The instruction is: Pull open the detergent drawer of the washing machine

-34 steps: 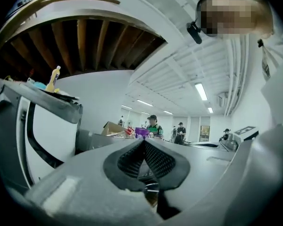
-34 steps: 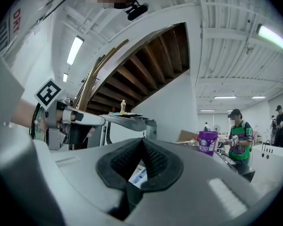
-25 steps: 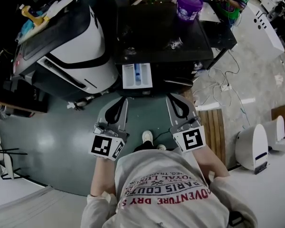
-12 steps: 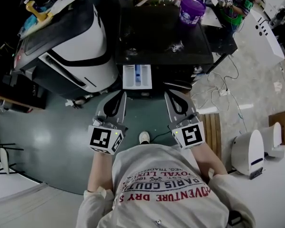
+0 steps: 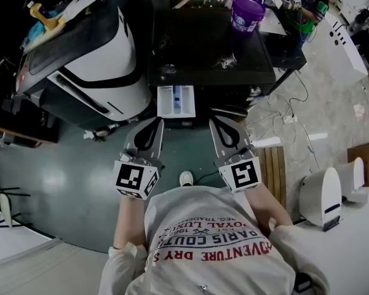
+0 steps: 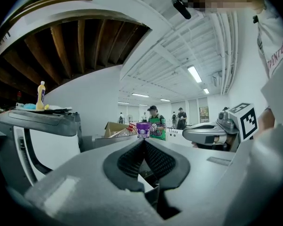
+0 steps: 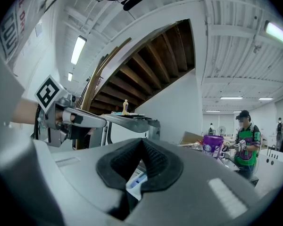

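Observation:
The white detergent drawer (image 5: 176, 100), with a blue compartment inside, stands pulled out from the front of the black-topped washing machine (image 5: 209, 48). My left gripper (image 5: 158, 122) is just below the drawer's left corner, shut and holding nothing. Below the right corner, my right gripper (image 5: 213, 121) is shut and empty too. In the left gripper view the black pads (image 6: 132, 161) meet at the left gripper's tip (image 6: 143, 141). In the right gripper view the right gripper (image 7: 142, 140) is closed, and the drawer (image 7: 137, 179) shows through the gap under its pads.
A purple tub (image 5: 246, 10) stands on the machine's top. A white and black machine (image 5: 92, 60) with a yellow bottle (image 5: 43, 18) sits to the left. Cables (image 5: 289, 112), a wooden pallet (image 5: 277, 171) and a white appliance (image 5: 326, 192) lie to the right.
The head view has shifted slightly. Both grippers stay shut below the drawer, which remains pulled out.

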`<state>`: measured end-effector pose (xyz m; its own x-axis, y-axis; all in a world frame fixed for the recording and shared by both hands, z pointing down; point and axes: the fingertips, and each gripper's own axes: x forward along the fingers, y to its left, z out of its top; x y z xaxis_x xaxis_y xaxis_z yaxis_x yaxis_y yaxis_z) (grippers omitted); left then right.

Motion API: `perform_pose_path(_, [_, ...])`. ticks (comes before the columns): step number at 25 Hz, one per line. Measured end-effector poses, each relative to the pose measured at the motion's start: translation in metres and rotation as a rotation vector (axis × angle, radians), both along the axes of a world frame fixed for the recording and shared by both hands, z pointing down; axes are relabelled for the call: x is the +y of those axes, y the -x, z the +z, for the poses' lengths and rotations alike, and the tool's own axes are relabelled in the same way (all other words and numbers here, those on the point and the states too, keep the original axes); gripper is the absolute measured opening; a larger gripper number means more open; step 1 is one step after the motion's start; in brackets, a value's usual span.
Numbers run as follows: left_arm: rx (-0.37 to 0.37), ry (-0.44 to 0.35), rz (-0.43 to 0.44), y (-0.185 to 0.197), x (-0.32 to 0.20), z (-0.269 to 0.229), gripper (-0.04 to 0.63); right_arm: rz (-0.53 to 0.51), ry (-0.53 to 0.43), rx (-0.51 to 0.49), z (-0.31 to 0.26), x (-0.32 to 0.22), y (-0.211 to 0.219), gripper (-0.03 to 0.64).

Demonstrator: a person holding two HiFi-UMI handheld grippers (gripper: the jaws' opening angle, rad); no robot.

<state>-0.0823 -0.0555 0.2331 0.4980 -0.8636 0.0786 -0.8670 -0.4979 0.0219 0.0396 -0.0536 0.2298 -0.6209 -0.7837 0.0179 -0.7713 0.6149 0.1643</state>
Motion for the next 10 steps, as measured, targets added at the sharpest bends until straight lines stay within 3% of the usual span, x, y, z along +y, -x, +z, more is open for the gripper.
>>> perform_pose_path(10, [-0.049, 0.012, 0.014, -0.009, -0.011, 0.007, 0.002, -0.014, 0.02, 0.013, 0.005, -0.01, 0.001, 0.0])
